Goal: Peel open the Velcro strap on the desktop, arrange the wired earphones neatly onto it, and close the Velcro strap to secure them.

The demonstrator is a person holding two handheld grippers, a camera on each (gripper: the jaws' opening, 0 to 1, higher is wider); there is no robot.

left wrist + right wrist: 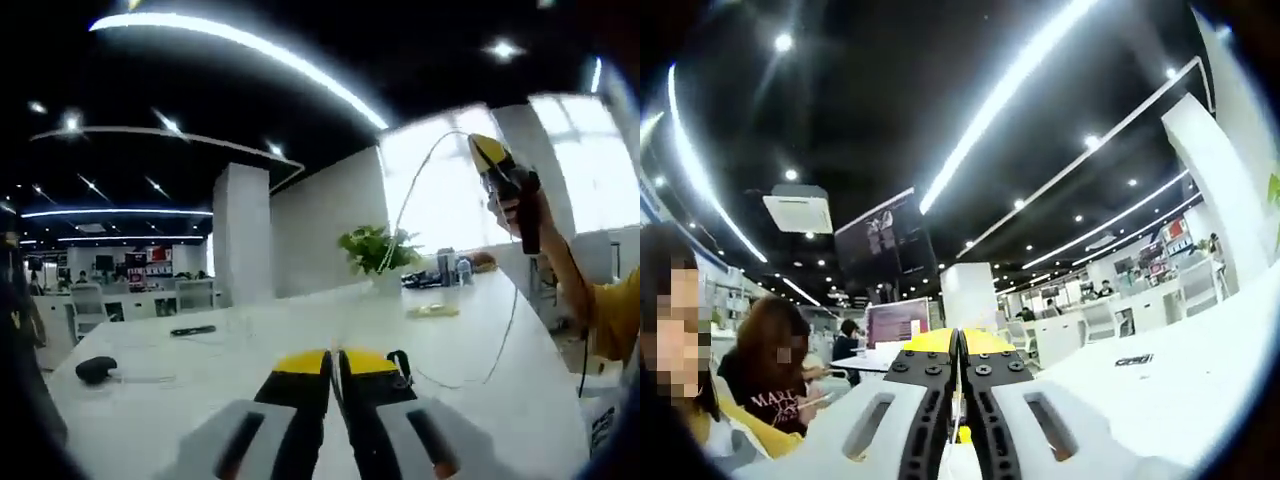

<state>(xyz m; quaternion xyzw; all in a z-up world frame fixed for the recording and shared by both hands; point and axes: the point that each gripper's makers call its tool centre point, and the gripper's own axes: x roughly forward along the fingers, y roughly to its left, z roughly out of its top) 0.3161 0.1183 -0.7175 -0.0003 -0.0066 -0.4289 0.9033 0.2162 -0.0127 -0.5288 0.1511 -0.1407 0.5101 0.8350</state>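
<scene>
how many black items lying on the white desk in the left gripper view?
2. A rounded black object near the desk's left edge, and a flat black strip further back toward the centre. Clutter by the potted plant may hide more.

Left view skims the table [300, 330]; right view tilts ceilingward.

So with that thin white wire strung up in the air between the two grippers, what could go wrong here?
The earphone cable is stretched from the raised right gripper down to the left gripper. Pulling further could slip it out or strain it. Its slack loop hangs near the table edge and might snag. The black Velcro strap lies far off.
</scene>
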